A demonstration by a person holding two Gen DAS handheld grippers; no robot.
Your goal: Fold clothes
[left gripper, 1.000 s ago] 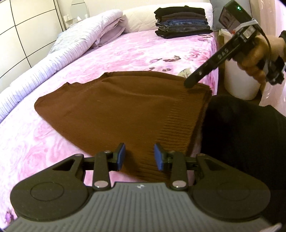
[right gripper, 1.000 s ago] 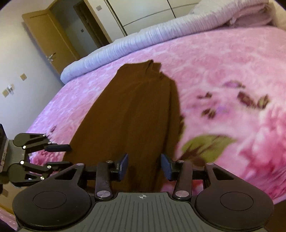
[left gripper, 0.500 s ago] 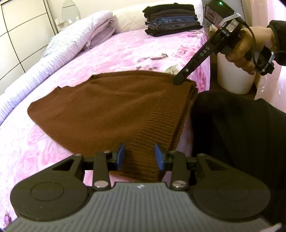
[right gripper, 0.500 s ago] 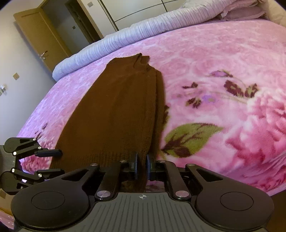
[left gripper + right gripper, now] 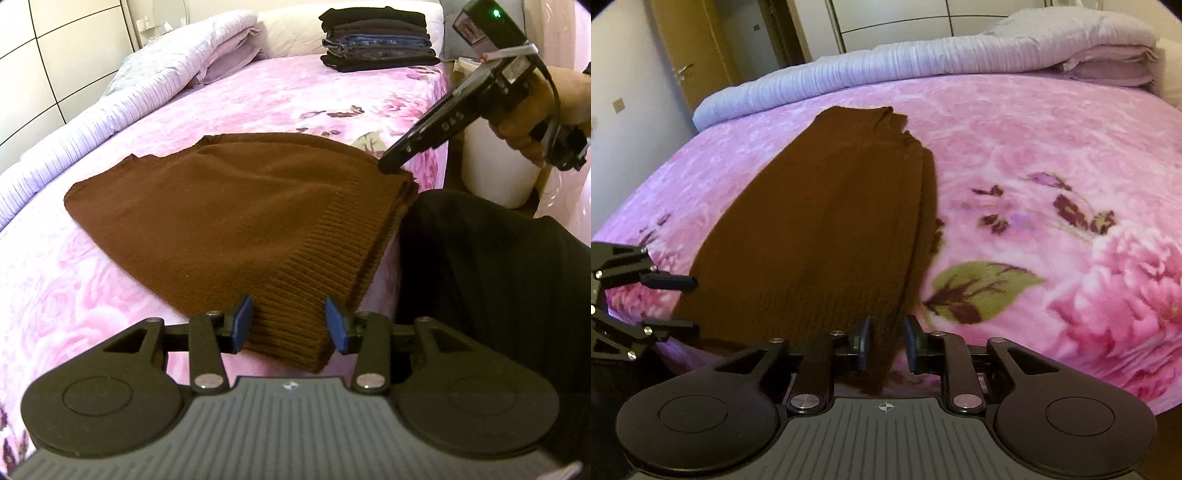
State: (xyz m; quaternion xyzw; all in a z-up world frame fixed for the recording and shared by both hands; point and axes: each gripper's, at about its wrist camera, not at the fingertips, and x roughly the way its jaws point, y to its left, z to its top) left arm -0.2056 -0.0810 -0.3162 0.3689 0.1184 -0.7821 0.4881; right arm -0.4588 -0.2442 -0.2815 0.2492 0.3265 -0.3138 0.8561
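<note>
Left wrist: my left gripper [image 5: 288, 325] opening, brown sweater [image 5: 240, 206] hem between pads untouched; right gripper [image 5: 885, 343] opening astride near-right corner.

The left gripper [image 5: 288, 325] pointed obliquely downward, its jaws opening, blue pads [image 5: 242, 321] set apart. The right gripper [image 5: 886, 345] likewise pointed downward, jaws opening from a narrow gap. A hand [image 5: 535, 110] gripped the right gripper's handle.

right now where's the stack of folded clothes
In the left wrist view, the stack of folded clothes sits at the far end of the pink floral bed, against the white pillow, beyond the brown sweater.
</note>
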